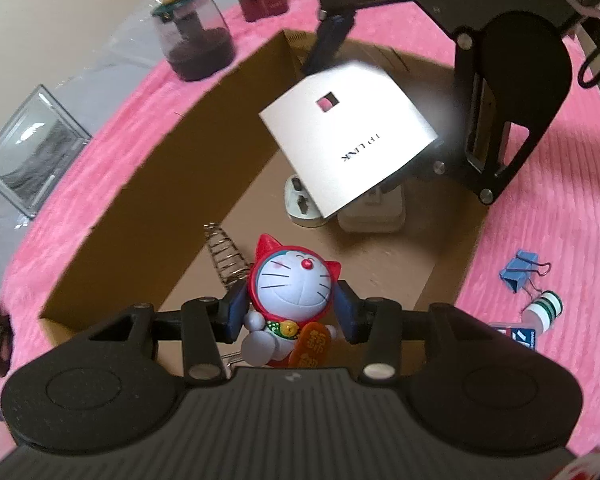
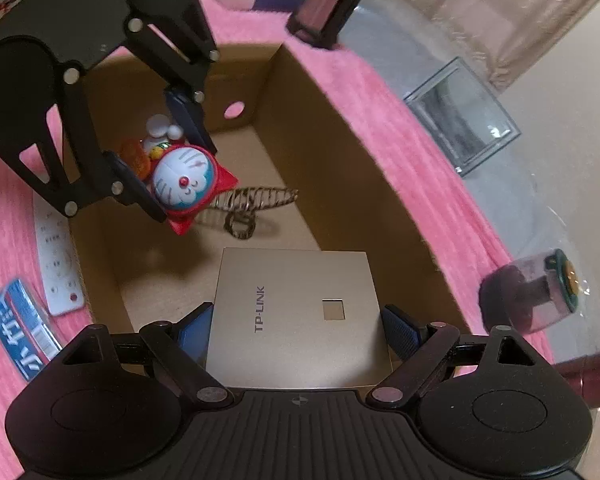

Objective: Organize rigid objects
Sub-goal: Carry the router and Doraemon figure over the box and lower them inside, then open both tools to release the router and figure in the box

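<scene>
Above box (image 2: 340, 168) floor, both loads

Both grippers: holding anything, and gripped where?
Left gripper clamps the cat figurine by the sides of its head. Right gripper holds the TP-LINK panel by two opposite edges.

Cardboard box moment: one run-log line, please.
left gripper shut on Doraemon figure | right gripper shut on TP-LINK panel | both over cardboard box
</scene>
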A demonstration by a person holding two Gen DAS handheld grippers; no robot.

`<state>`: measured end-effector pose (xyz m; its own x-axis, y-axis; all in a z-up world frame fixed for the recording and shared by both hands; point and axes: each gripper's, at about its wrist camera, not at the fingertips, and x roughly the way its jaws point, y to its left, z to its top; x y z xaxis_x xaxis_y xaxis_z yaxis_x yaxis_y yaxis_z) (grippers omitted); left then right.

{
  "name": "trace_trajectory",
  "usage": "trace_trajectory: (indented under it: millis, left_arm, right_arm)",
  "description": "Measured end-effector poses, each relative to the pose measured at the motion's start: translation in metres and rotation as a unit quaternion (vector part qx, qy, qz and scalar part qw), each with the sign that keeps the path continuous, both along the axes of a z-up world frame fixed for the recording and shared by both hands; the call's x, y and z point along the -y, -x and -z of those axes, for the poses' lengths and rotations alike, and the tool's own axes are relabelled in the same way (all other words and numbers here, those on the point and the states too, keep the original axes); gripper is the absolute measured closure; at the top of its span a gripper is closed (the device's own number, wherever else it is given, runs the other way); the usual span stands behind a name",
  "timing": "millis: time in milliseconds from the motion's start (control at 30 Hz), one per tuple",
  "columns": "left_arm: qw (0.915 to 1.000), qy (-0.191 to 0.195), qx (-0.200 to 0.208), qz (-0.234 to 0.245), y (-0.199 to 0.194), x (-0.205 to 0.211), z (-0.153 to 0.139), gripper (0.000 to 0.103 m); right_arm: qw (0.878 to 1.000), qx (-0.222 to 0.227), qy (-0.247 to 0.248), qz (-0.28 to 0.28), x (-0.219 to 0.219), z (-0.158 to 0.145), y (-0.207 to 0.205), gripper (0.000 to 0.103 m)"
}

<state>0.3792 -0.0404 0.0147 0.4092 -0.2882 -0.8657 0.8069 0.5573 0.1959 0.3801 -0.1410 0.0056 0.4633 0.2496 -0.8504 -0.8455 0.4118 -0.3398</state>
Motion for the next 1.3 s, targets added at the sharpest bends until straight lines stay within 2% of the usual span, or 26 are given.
trace_trajectory:
  millis: [333, 533, 800, 1300]
  left_arm:
    - [0.9983, 0.013, -0.056, 0.007, -0.03, 0.004, 0.022, 0.063]
    - [0.9968, 0.012, -0.078, 0.012, -0.038, 0.008, 0.032, 0.063]
    - [0.9957, 0.001, -0.092, 0.015, -0.043, 0.015, 0.046, 0.063]
    - [0.9942, -0.021, -0.105, 0.016, -0.051, 0.02, 0.06, 0.062]
  right_arm:
    - [0.998, -0.037, 0.034, -0.037, -0.014, 0.019, -0.023, 0.018]
    - [0.994, -0.044, 0.062, -0.072, -0.021, 0.034, -0.029, 0.018]
    - [0.987, -0.044, 0.105, -0.111, -0.03, 0.055, -0.026, 0.018]
    - [0.979, -0.069, 0.13, -0.144, -0.036, 0.073, -0.028, 0.018]
